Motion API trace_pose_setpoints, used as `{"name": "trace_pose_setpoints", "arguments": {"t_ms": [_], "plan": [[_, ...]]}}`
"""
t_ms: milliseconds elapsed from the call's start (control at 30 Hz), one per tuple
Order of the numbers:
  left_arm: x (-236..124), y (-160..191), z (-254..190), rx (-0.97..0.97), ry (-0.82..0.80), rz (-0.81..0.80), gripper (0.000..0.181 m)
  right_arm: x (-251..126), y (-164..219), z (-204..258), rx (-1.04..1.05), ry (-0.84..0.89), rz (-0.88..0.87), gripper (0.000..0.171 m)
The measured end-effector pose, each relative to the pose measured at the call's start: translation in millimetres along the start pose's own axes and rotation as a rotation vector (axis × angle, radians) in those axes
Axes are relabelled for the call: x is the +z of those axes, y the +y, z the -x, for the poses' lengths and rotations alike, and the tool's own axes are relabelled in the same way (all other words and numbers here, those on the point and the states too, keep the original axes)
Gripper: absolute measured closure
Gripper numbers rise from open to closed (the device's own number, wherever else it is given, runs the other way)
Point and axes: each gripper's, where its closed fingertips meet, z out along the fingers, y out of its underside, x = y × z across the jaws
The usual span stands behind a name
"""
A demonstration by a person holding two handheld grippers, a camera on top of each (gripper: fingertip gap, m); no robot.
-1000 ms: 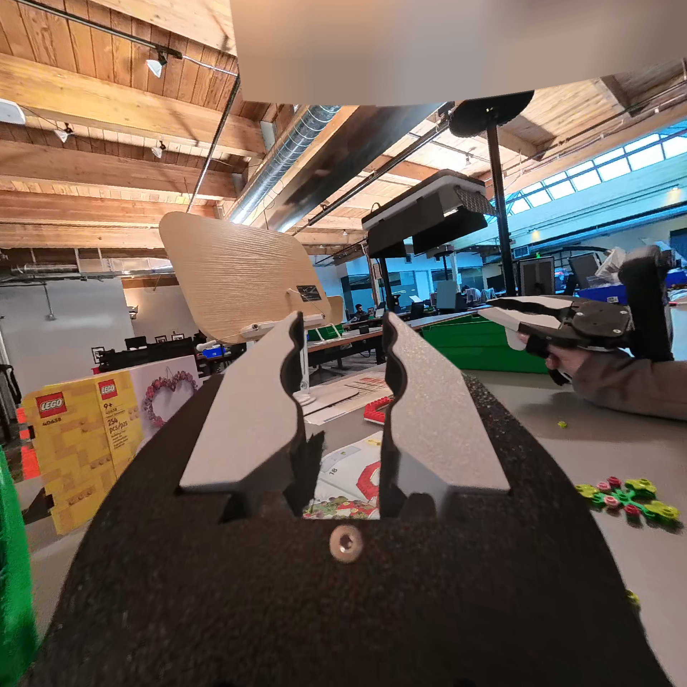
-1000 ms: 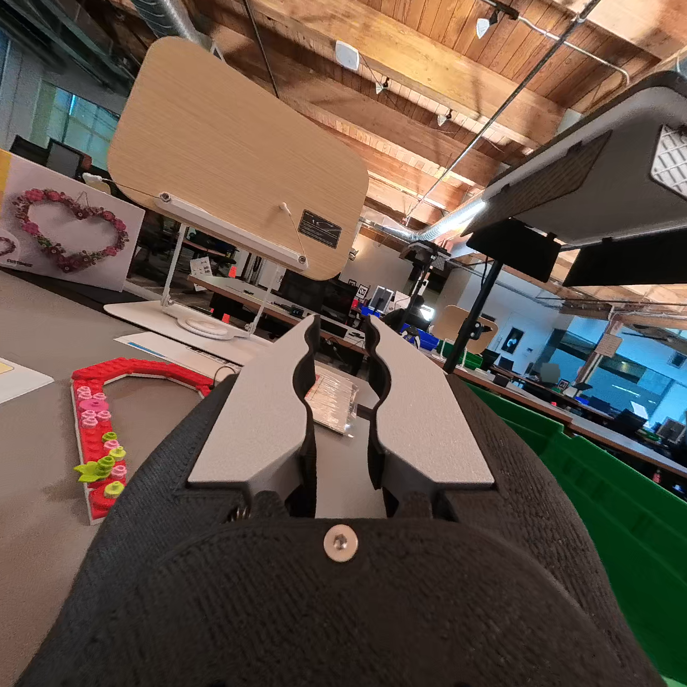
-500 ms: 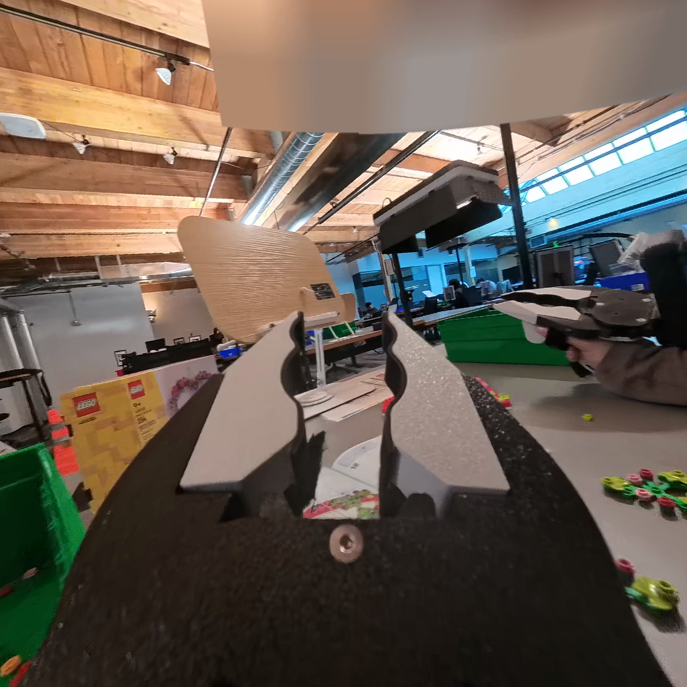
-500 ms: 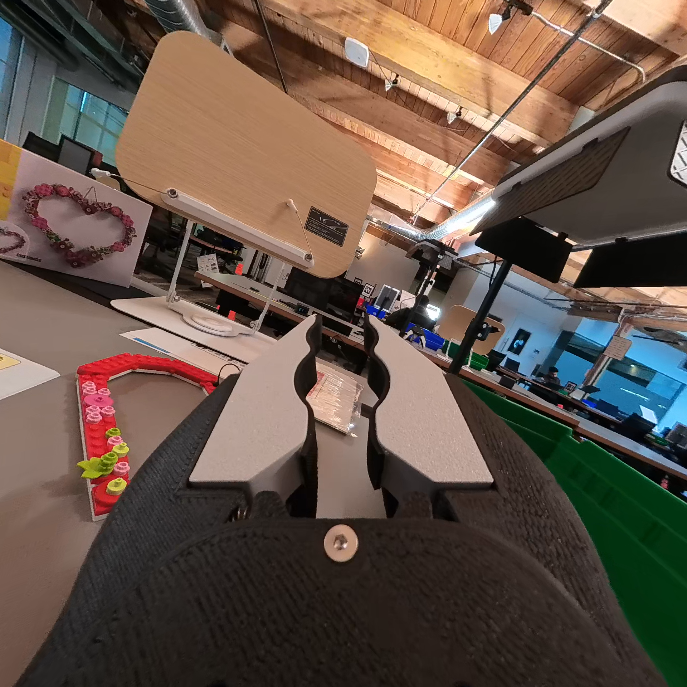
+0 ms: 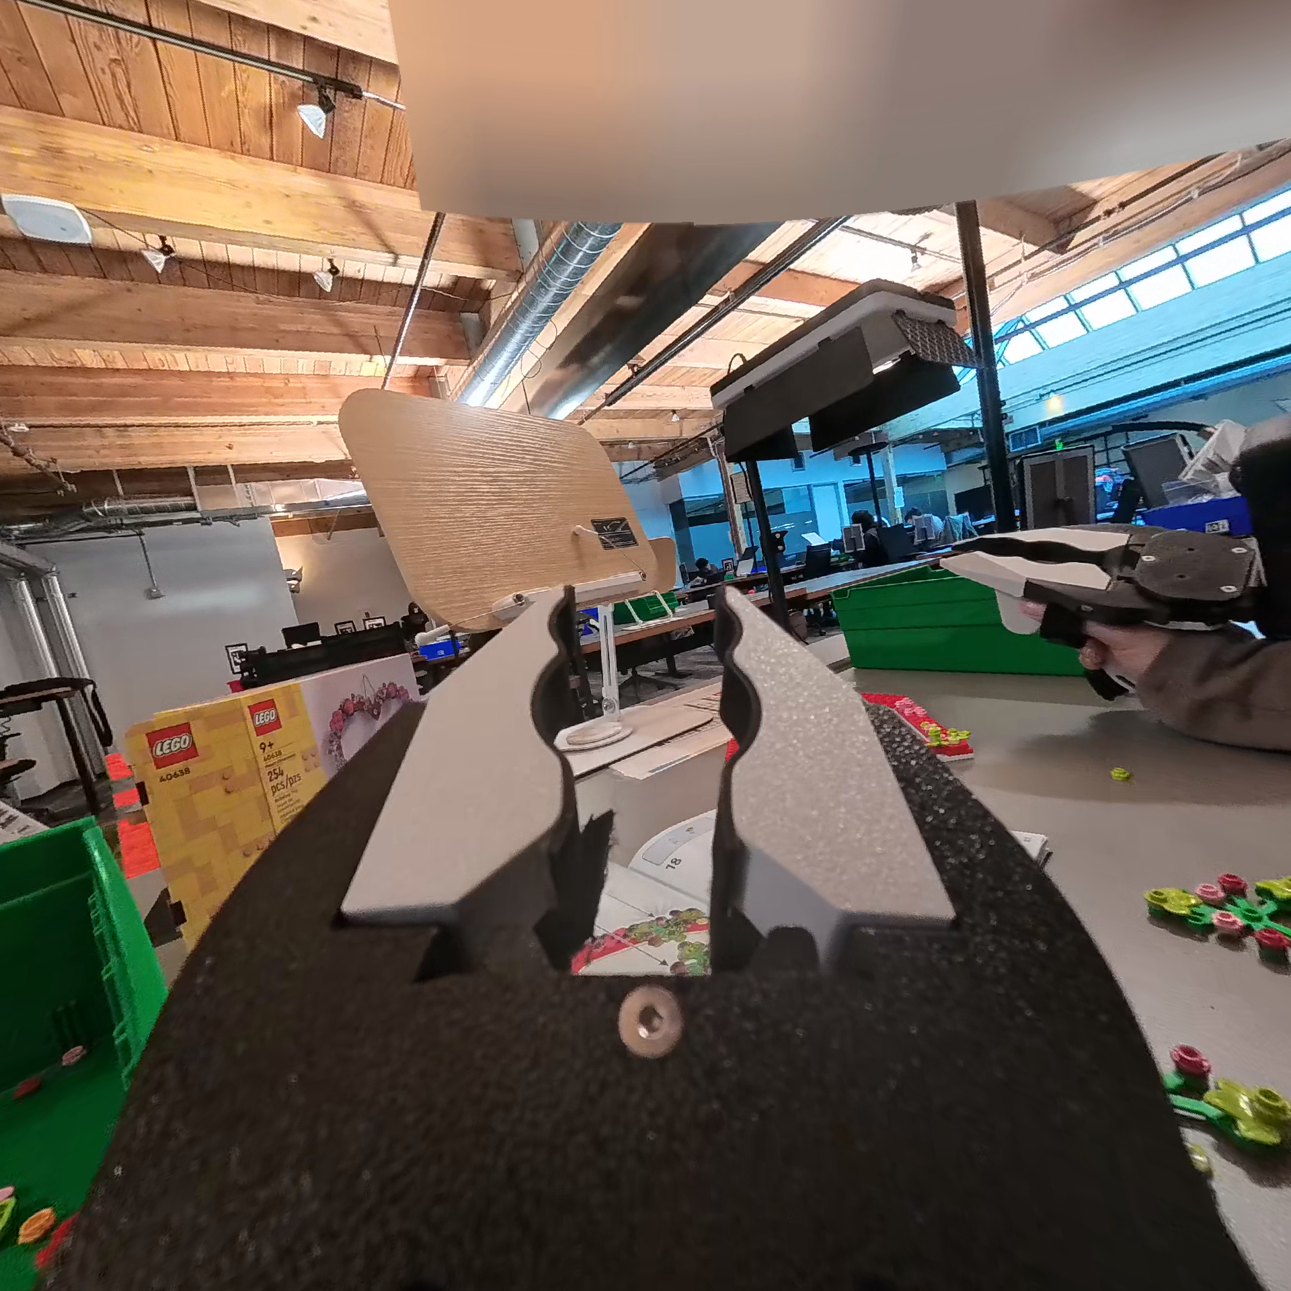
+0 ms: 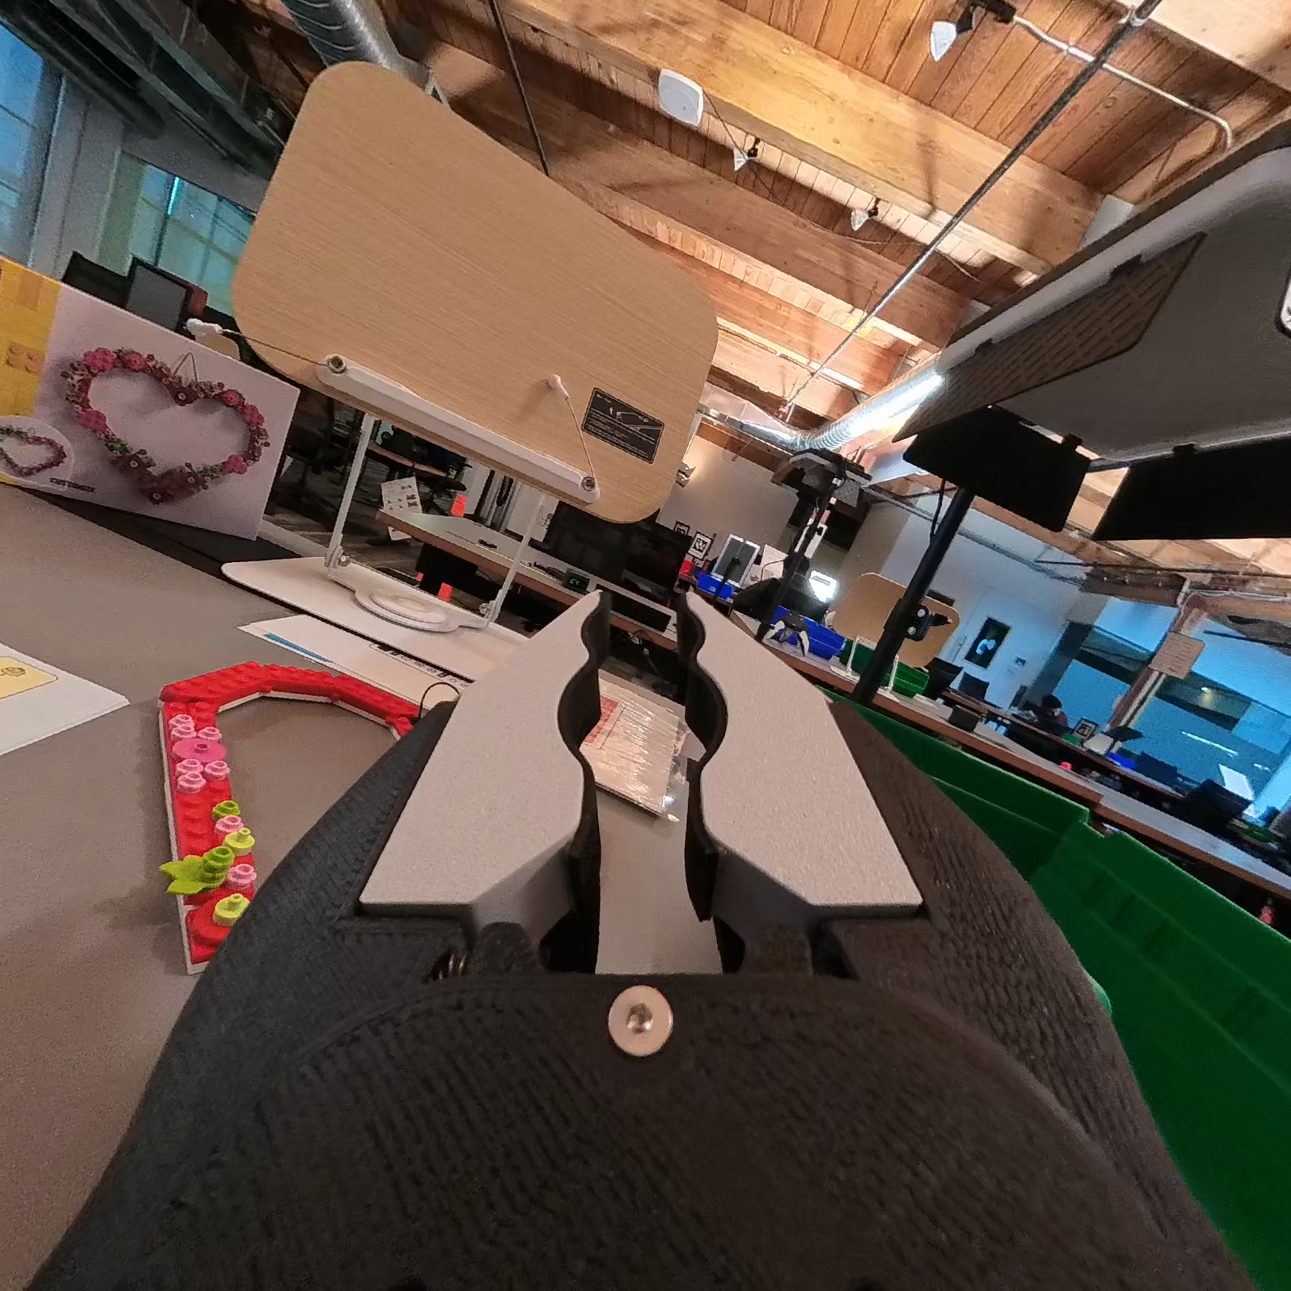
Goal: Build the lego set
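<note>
Both claws stood with a clear gap between their jaws and nothing in them: the left gripper [image 5: 644,615] pointed over the instruction booklet [image 5: 657,908] lying open on the grey table [image 5: 1118,803], and the right gripper [image 6: 641,608] aimed toward the far edge of that table. Just left of the right gripper lay the red heart-shaped lego frame [image 6: 202,789], flat on the table, with pink flowers and lime-green leaves studded along its left arm. Beyond the right gripper's fingers rested a clear plastic bag [image 6: 636,754]. At the far side stood a tilted wooden book stand [image 6: 475,293] on a white base, and left of it the lego box [image 5: 230,775]. Near the left gripper, to its right, loose green and pink flower sprigs [image 5: 1229,915] lay on the table. A green bin [image 6: 1153,978] sat along the right, another [image 5: 63,964] at the near left.
</note>
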Motion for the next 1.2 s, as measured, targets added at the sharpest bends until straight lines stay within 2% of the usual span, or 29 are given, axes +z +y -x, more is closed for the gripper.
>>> {"name": "trace_pose_setpoints", "arguments": {"t_ms": [400, 1200], "plan": [[0, 12, 19, 0.03, -0.098, 0.065, 0.149, 0, 2, -1, 0.003, 0.001, 0.006, 0.155], [6, 16, 16, 0.031, -0.076, 0.075, 0.154, 2, 4, 3, 0.009, -0.025, 0.015, 0.155]]}}
